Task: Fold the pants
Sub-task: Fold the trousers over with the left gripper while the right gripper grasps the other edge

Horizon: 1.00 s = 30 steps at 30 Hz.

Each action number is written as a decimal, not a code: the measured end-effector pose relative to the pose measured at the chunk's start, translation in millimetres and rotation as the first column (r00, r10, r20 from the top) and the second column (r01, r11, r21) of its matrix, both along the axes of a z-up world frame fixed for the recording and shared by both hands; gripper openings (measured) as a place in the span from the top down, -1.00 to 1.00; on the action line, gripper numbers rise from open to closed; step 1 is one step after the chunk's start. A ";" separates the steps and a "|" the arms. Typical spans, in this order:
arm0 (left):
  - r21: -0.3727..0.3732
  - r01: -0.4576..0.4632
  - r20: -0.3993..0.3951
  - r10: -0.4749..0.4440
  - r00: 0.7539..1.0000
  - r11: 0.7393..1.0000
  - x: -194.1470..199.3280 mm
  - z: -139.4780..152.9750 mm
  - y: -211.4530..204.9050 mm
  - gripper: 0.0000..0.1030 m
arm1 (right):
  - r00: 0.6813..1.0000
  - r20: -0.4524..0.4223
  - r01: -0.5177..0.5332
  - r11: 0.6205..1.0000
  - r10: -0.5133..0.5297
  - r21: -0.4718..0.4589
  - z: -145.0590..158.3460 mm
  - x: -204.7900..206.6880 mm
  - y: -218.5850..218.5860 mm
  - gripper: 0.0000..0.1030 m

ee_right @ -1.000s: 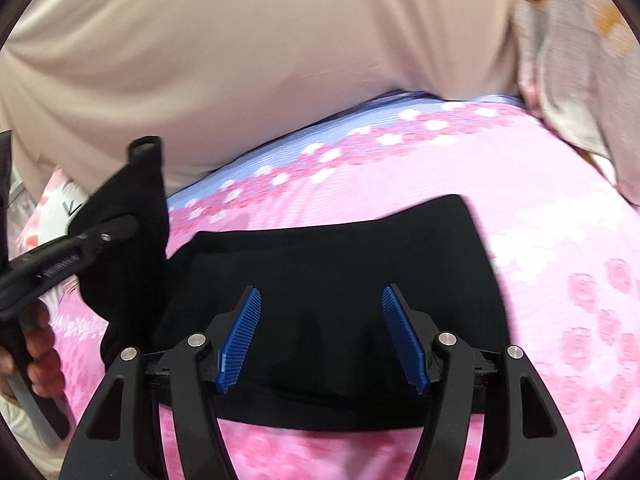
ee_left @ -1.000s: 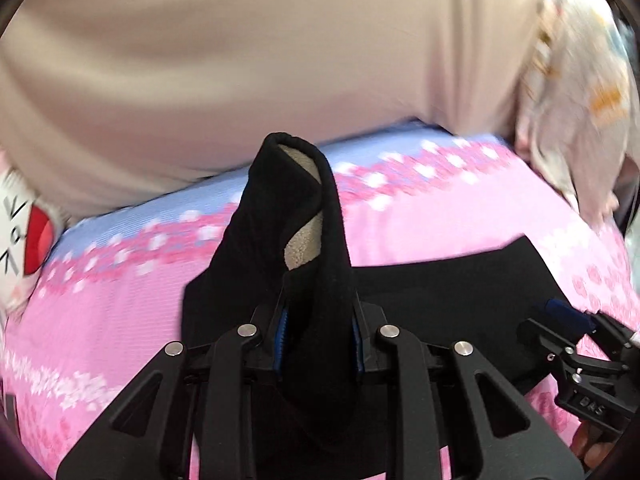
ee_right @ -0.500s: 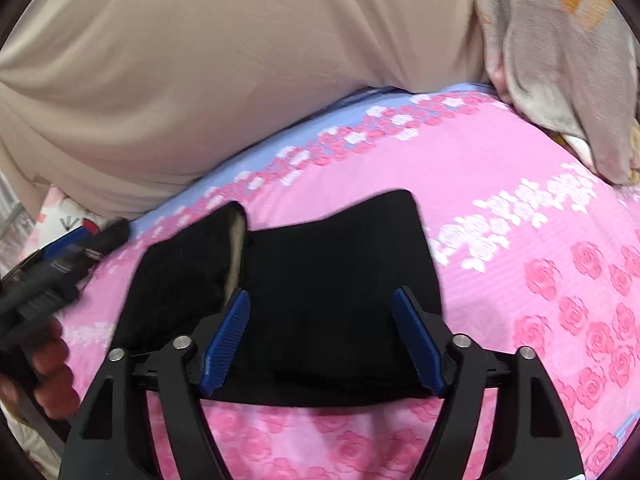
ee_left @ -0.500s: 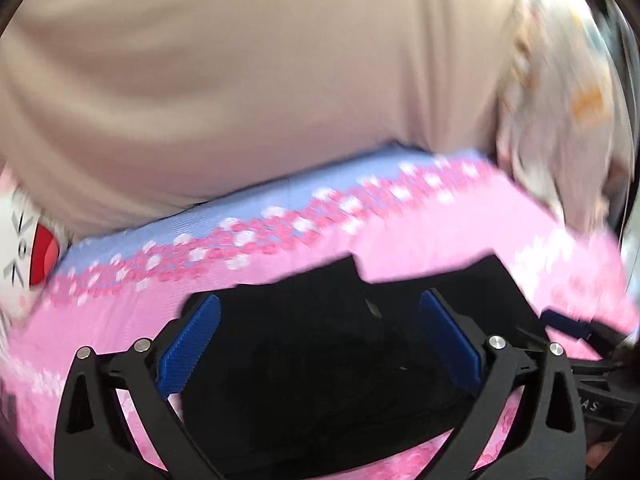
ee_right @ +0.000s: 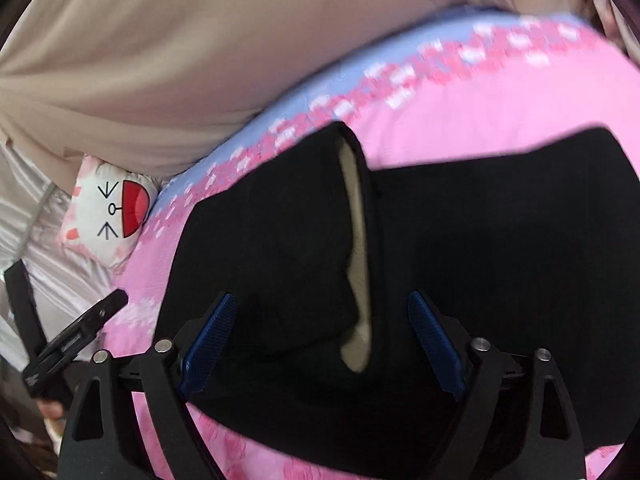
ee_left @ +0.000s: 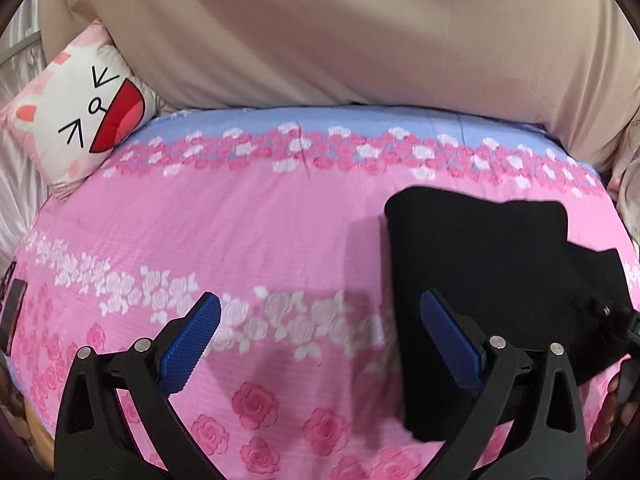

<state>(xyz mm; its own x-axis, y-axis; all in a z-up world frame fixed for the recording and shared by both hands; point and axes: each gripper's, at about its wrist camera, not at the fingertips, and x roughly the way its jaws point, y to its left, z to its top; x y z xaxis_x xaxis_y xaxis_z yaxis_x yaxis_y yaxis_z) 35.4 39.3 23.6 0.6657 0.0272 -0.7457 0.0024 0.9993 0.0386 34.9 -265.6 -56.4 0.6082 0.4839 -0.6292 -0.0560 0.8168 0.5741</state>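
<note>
Between the blue pads of the right tool (ee_right: pixel 320 344) lies the folded stack of black pants (ee_right: pixel 460 240), and the fingers stand spread to either side of it, touching nothing that I can make out. The tool hovers low over the middle of the fabric, probably so that it can press the layers flat or take a fresh hold on the near edge. A flap of the pants is turned over on the left half, and along its edge a strip of beige fleece lining (ee_right: pixel 356 240) shows, which suggests the top layer has not settled square with the one below.

The left tool (ee_left: pixel 316 340) is also spread wide and holds nothing. It hangs over bare pink bedspread (ee_left: pixel 240 220), well to the left of the pants (ee_left: pixel 500 280), whose left edge reaches only its right-hand pad (ee_left: pixel 448 344). Parked off to the side like that, it leaves the garment free for the other tool. At the far right of the left view the right tool's dark frame appears over the cloth, though the fisheye rim makes it hard to read.

The pants rest on the rose-printed bedspread, toward the person's right, with the blue flowered border beyond them. A cat-face cushion (ee_left: pixel 80 108) leans at the far left corner against a big beige bolster (ee_left: pixel 340 32), both well apart from the work.
</note>
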 end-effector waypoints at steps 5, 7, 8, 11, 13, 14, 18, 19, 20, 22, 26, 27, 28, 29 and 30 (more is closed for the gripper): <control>-0.045 0.017 -0.024 -0.018 1.000 0.999 -0.4 -3.3 5.6 -0.90 | 0.997 0.076 -0.021 1.000 0.021 0.007 33.3 -8.5 12.6 0.71; -0.066 0.033 -0.014 -0.034 0.999 0.997 -2.9 1.6 5.0 -0.90 | 0.986 0.164 0.003 1.000 -0.004 0.005 68.1 -25.2 -2.7 0.74; -0.069 0.048 0.004 -0.048 0.999 0.996 -6.2 6.2 1.8 -0.90 | 0.979 0.200 0.030 0.999 -0.026 -0.017 82.6 -34.2 -12.8 0.74; -0.061 0.085 0.028 -0.084 0.996 0.995 -10.6 10.0 -9.8 -0.90 | 0.952 0.274 0.171 0.979 -0.136 -0.108 110.5 -69.2 -57.1 0.73; -0.064 0.109 0.010 -0.108 0.994 0.992 -9.0 4.6 -21.2 -0.90 | 0.951 0.236 0.244 0.955 -0.201 -0.169 99.8 -85.1 -90.0 0.72; -0.068 0.119 0.000 -0.119 0.993 0.991 -7.2 1.9 -26.4 -0.90 | 0.952 0.201 0.267 0.946 -0.230 -0.182 88.3 -88.1 -101.2 0.71; -0.079 0.165 -0.053 -0.169 0.984 0.983 -1.5 -14.4 -55.9 -0.90 | 0.951 -0.002 0.304 0.938 -0.309 -0.166 4.0 -84.9 -134.8 0.57; -0.086 0.178 -0.066 -0.184 0.981 0.980 -0.2 -17.4 -62.6 -0.90 | 0.951 -0.011 0.304 0.943 -0.308 -0.136 -8.9 -86.9 -137.6 0.53; -0.094 0.190 -0.086 -0.199 0.976 0.977 1.0 -20.8 -70.9 -0.90 | 0.950 0.009 0.312 0.946 -0.312 -0.086 -13.0 -91.8 -140.8 0.51; -0.126 0.213 -0.103 -0.227 0.968 0.969 0.6 -22.5 -81.7 -0.90 | 0.952 0.022 0.307 0.950 -0.306 -0.055 -8.0 -97.5 -144.4 0.44; -0.199 0.245 -0.144 -0.276 0.950 0.949 2.9 -29.2 -101.5 -0.90 | 0.930 0.081 0.365 0.924 -0.357 -0.115 7.3 -108.0 -153.6 -0.48; -0.217 0.250 -0.162 -0.287 0.944 0.944 5.2 -32.9 -106.2 -0.90 | 0.927 0.095 0.373 0.922 -0.364 -0.108 8.6 -109.4 -157.0 -0.51; -0.237 0.254 -0.173 -0.298 0.939 0.938 7.0 -36.0 -109.3 -0.90 | 0.927 0.091 0.373 0.923 -0.364 -0.100 7.6 -105.4 -160.4 -0.51; -0.267 0.256 -0.194 -0.312 0.930 0.929 10.2 -41.2 -115.0 -0.90 | 0.934 0.063 0.357 0.931 -0.353 -0.073 2.2 -100.3 -163.4 -0.51; -0.289 0.253 -0.210 -0.319 0.924 0.923 12.6 -45.3 -118.4 -0.90 | 0.939 0.046 0.344 0.938 -0.342 -0.049 -1.5 -96.8 -165.2 -0.51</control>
<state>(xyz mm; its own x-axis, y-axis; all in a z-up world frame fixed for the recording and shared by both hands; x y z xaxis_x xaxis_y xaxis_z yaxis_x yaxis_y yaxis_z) 47.9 -79.1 -21.7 0.4086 -0.3471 -0.8441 0.2666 0.9299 -0.2534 -61.9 -430.9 -57.9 0.7539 0.2073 -0.6235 0.2130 0.8206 0.5304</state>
